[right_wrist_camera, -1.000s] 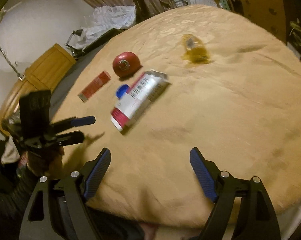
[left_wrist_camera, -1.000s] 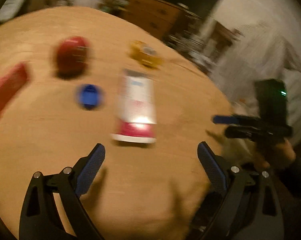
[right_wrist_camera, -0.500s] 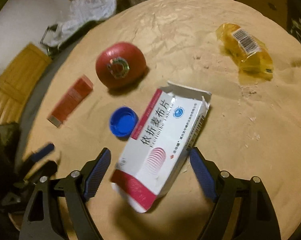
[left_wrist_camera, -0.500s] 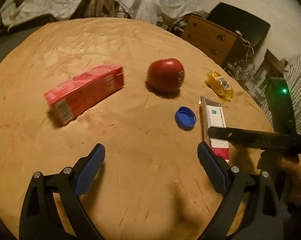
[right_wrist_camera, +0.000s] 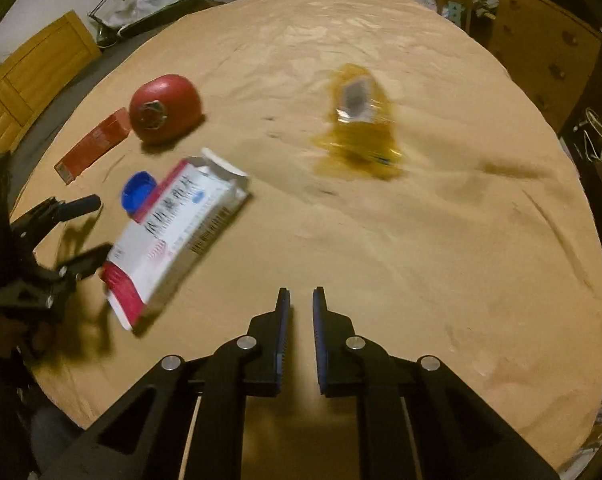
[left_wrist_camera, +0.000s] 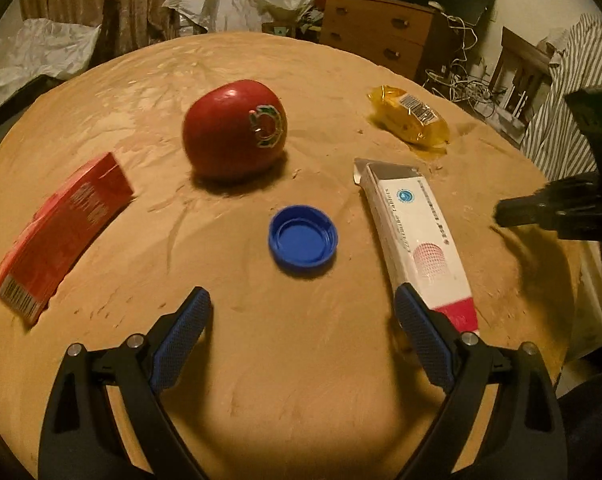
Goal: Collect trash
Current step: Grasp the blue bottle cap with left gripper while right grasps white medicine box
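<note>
Since the earlier frames my right claw (right_wrist_camera: 297, 300) has swung off the white carton (right_wrist_camera: 177, 236), which had lain between its jaws, and has closed with nothing between them, a thin gap left above bare cloth. That carton now lies to its left on the round table (right_wrist_camera: 441, 220), open flap toward the red apple (right_wrist_camera: 165, 108), blue bottle cap (right_wrist_camera: 137, 192) just beside it. My left claw (left_wrist_camera: 301, 308) is wide and closing, gripping nothing; the cap sits just ahead of its fingertips, the carton touching or just past its right finger. Yellow wrapper (left_wrist_camera: 411, 120) lies farther off; red box (left_wrist_camera: 61, 232) lies left.
</note>
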Demonstrator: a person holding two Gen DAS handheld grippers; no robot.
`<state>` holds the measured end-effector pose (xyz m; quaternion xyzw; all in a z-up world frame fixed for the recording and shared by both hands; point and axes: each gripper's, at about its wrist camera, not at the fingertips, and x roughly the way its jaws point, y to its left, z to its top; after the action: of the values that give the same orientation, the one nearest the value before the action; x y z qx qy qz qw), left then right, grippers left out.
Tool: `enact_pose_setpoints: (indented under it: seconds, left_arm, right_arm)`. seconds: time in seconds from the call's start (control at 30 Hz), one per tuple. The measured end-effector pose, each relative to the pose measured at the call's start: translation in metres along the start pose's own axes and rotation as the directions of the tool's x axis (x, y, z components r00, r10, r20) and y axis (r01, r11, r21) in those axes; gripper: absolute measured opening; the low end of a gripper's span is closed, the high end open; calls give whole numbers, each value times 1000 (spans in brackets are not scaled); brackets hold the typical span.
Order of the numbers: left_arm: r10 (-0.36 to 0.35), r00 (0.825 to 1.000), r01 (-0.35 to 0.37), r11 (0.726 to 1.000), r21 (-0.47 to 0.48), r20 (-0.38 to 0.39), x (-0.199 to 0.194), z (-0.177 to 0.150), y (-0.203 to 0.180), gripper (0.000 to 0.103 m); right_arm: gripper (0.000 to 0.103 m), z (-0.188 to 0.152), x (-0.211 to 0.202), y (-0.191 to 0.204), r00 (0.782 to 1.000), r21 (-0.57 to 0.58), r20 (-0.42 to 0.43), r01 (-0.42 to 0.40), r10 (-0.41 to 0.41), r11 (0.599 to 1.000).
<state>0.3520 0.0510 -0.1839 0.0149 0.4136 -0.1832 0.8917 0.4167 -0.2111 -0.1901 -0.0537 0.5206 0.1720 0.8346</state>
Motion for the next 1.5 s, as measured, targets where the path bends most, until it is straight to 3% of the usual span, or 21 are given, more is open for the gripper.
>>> enact_pose_setpoints:
  seconds: [0.07, 0.13, 0.23, 0.47, 0.63, 0.7, 0.8, 0.97, 1.03, 1.1, 1.23, 1.37, 1.5]
  left_arm:
    - [5, 1000, -5, 1000, 14, -9, 5, 2, 0, 78]
    - [-3, 1000, 3, 1000, 10, -7, 3, 4, 3, 67]
    - [-14, 1000, 14, 1000, -24, -4, -1, 5, 12, 56]
    - [16, 1000, -15, 996, 87, -2, 13, 12, -10, 56]
    - [32, 999, -35, 996, 80, 29, 24, 26, -16, 56]
    - [72, 997, -74, 993, 91, 29, 25, 26, -19, 41]
    - [87, 995, -89, 995, 46, 42, 15, 20, -11, 38]
    - [222, 971, -218, 974, -60, 84, -20, 0, 11, 38]
    - [285, 955, -272, 953, -132, 87, -38, -12, 26, 38]
    - [331, 940, -313, 934, -172, 88, -50, -21, 35, 38]
    - [357, 931, -337, 920, -199, 80, -56, -29, 40, 38]
    - [386, 919, -362, 906, -218, 80, -55, -29, 38, 38]
    - [411, 907, -383, 894, -235, 88, -55, -31, 34, 38]
  right_arm:
    - [14, -8, -4, -8, 1000, 16, 15, -24, 23, 1000]
    - [30, -18, -6, -14, 999, 29, 27, -47, 46, 998]
    - [36, -29, -8, -17, 996, 46, 52, -76, 73, 996]
    - [41, -37, -14, -13, 979, 128, 112, -185, 171, 974]
    - [48, -37, -19, 6, 962, 152, 144, -254, 233, 955]
    - [50, -37, -21, 16, 958, 154, 157, -265, 242, 952]
    - [52, -34, -22, 32, 957, 129, 161, -264, 243, 956]
    - [61, -23, -21, 54, 957, 109, 167, -259, 239, 960]
    - [76, -18, -18, 59, 957, 121, 177, -253, 230, 960]
    - [81, -10, -15, 67, 960, 153, 197, -233, 201, 960]
    - [84, 8, 0, 89, 966, 216, 219, -184, 136, 959]
    - [84, 19, 24, 106, 980, 301, 196, -46, -15, 952]
    - [84, 19, 46, 119, 983, 313, 156, 41, -94, 949]
